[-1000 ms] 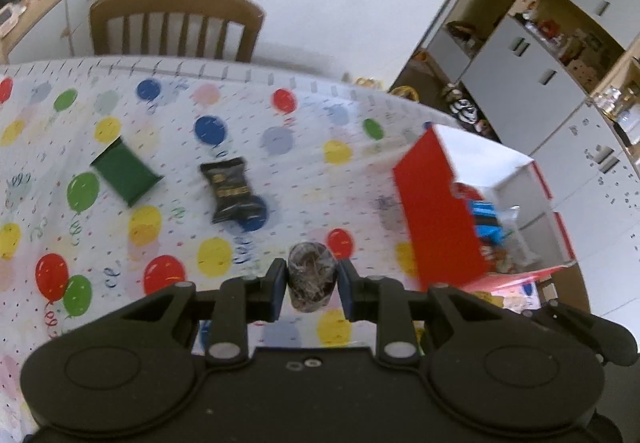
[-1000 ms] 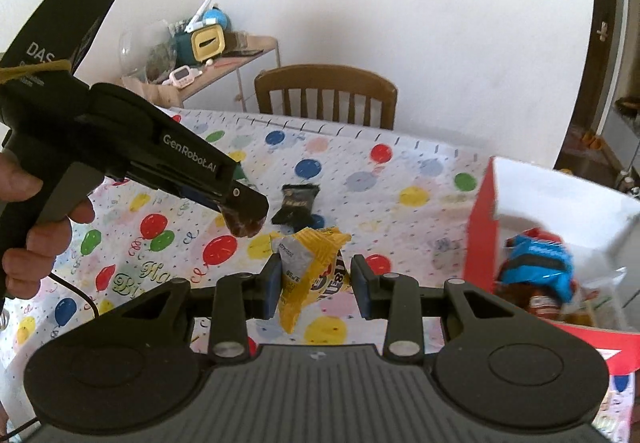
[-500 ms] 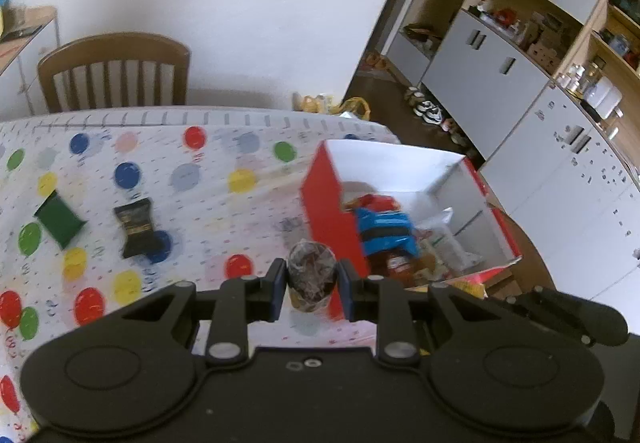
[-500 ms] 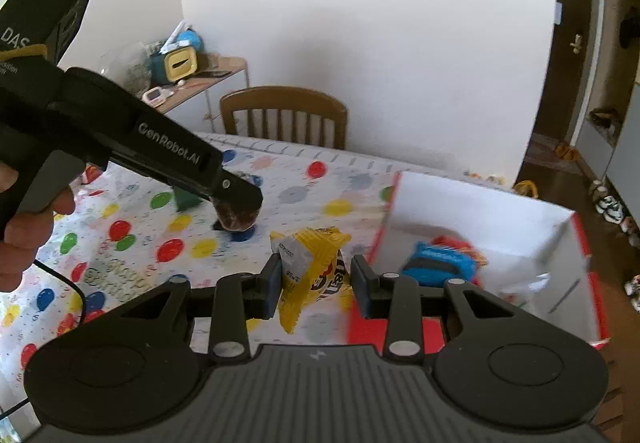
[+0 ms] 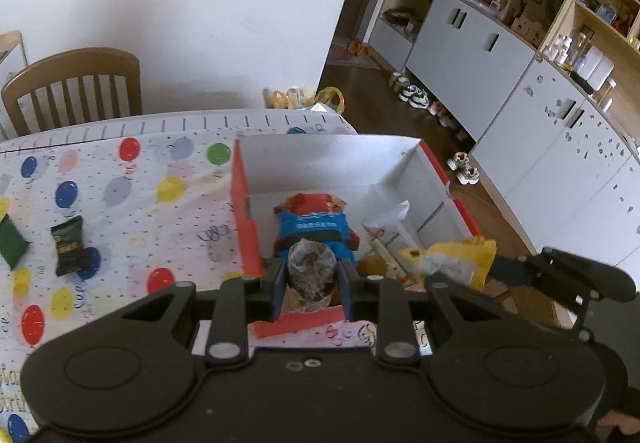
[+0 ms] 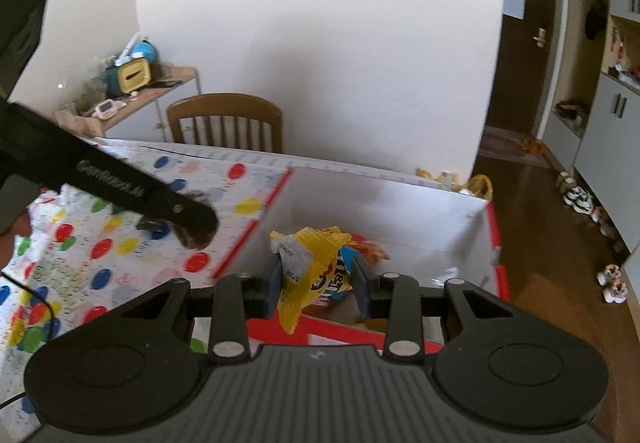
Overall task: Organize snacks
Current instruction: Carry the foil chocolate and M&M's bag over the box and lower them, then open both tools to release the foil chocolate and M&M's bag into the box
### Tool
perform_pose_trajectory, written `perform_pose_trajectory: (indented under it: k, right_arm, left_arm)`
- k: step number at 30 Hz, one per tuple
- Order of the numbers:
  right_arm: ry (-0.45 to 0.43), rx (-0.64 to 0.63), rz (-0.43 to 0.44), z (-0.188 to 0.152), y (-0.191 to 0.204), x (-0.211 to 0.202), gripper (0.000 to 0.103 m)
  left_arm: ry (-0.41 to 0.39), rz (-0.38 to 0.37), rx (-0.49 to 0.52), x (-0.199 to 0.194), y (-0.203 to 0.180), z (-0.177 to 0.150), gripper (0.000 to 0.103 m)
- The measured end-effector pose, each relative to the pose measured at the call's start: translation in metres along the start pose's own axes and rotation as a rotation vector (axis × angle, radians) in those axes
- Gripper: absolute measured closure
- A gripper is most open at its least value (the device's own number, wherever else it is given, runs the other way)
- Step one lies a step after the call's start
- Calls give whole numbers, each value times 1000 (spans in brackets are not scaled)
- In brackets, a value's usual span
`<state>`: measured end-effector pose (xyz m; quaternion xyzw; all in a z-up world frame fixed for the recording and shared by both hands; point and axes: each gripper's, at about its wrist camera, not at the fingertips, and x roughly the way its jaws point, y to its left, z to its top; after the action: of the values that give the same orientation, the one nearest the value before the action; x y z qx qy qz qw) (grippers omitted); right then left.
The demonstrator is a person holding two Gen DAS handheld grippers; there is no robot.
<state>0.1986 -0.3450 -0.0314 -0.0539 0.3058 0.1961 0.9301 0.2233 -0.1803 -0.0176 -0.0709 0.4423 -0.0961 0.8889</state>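
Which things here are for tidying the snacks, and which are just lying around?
For the job: red box; clear-wrapped snack in the left tool; yellow packet in the right tool; black snack and green snack on the tablecloth.

Just there: wooden chair; shoes; cupboards.

Soft daylight fills both views, bright on the white wall (image 6: 320, 43) and dim toward the doorway (image 6: 524, 43). Fisheye distortion bends the cabinets (image 5: 520, 55) and the tablecloth (image 5: 120, 203) edge. In the right wrist view the left gripper (image 6: 196, 229) is motion-smeared, and the red box (image 6: 498, 243) rim is slightly soft.
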Motion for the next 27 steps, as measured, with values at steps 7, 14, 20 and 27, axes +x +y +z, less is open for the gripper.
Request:
perform_pose_trajectory:
  k: [7,14,20,27]
  right_arm:
    - [43,35,-47,-4,-39,22,67]
    - [111,48,-78,-9,-74,57,67]
    - [157,55,-79,-12,-91,86,67]
    - [210,22,-74,-15,-102,112,67]
  left_arm:
    - [39,16,8,29,-21,3,78]
    - [87,31,20,65,-40,10,78]
    - [109,54,58,96,-55,23,78]
    - [146,50,56,132,-65,30,78]
